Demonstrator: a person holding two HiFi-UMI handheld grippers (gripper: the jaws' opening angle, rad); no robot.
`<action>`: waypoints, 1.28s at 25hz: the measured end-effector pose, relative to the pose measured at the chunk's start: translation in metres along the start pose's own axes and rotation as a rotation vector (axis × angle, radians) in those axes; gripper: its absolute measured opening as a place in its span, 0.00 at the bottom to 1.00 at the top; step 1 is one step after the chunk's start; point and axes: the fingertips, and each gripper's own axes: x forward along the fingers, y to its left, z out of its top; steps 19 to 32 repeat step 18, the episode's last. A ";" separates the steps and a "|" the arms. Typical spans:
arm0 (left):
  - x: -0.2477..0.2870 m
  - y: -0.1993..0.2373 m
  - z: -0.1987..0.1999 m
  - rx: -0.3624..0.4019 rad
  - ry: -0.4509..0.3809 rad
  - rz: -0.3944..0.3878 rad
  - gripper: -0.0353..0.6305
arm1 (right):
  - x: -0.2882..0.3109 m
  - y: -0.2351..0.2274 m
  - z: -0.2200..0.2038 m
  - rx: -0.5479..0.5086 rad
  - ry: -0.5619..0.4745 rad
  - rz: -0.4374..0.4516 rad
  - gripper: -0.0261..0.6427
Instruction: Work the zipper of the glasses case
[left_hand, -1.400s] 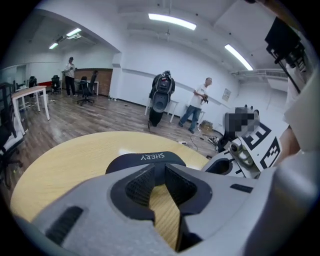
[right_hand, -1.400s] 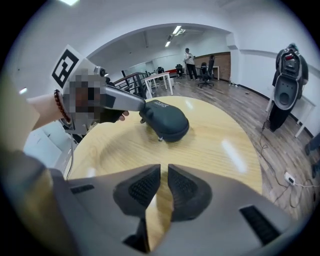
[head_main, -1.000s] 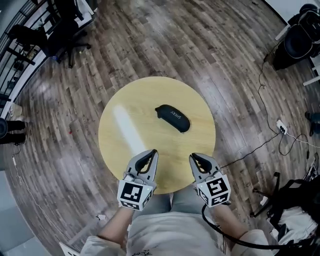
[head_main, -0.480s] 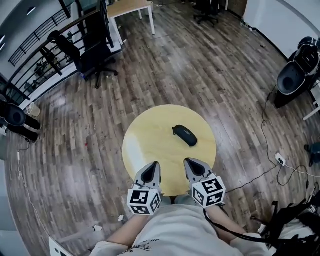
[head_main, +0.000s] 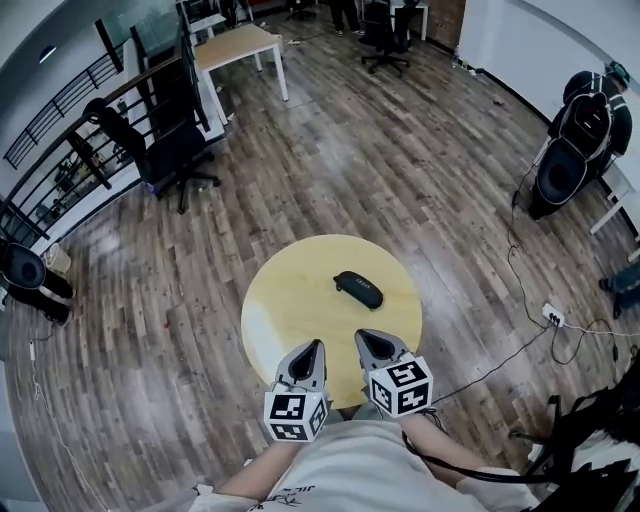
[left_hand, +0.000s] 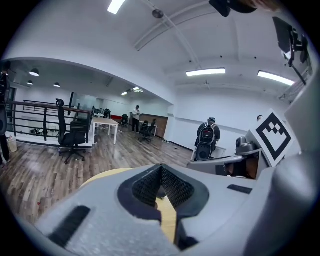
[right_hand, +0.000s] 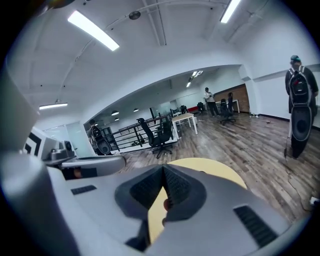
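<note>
The black glasses case (head_main: 358, 289) lies closed on the round yellow table (head_main: 290, 310), a little right of its middle. Both grippers hang over the table's near edge, well short of the case and apart from it. My left gripper (head_main: 314, 346) is shut with nothing between its jaws, and my right gripper (head_main: 361, 336) beside it is shut and empty too. In the left gripper view the ribbed pads (left_hand: 172, 186) meet over the table (left_hand: 102, 176). In the right gripper view the pads (right_hand: 175, 186) also meet above the tabletop (right_hand: 210, 167).
Wood floor surrounds the table. Black office chairs (head_main: 172, 150) and a light desk (head_main: 235, 45) stand at the far left by a railing. A person with a backpack (head_main: 585, 105) stands far right. Cables and a power strip (head_main: 552, 316) lie on the floor to the right.
The head view has pulled up and back, so the table and case look smaller and more of the room shows. Both grippers stay shut near the table's front edge.
</note>
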 end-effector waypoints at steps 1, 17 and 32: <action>0.000 0.000 0.000 0.001 -0.001 -0.005 0.06 | -0.001 0.001 -0.001 0.000 -0.003 -0.002 0.04; 0.019 0.008 0.004 -0.008 0.009 -0.041 0.06 | 0.010 0.000 0.004 0.016 -0.014 -0.006 0.04; 0.019 0.010 0.004 -0.011 0.010 -0.041 0.06 | 0.012 0.001 0.004 0.015 -0.012 -0.005 0.04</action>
